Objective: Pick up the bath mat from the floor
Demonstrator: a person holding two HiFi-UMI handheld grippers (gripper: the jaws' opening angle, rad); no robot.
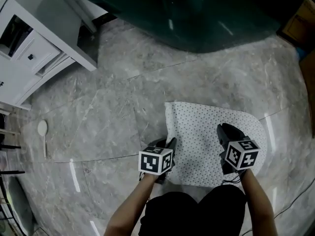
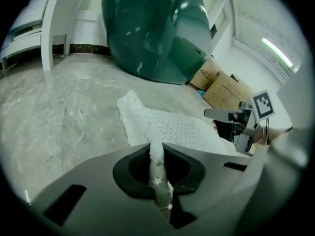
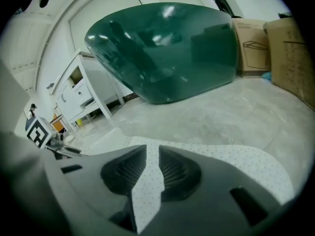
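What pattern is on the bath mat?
The bath mat is white with tiny dark dots; the head view shows it best.

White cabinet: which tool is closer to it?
Left. The left tool pinches the bath mat on the edge facing the white cabinet; the right tool grips the mat's opposite side, farther away.

One bath mat (image 1: 202,132), two claws (image 1: 169,142) (image 1: 227,130)

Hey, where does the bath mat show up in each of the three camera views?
Head view: bath mat lower centre-right.
Left gripper view: bath mat at centre, one fold pinched in the jaws, the rest stretching right.
Right gripper view: bath mat along the bottom, running between the jaws.
Shared landmark: dark green tub, beyond the mat in all three.
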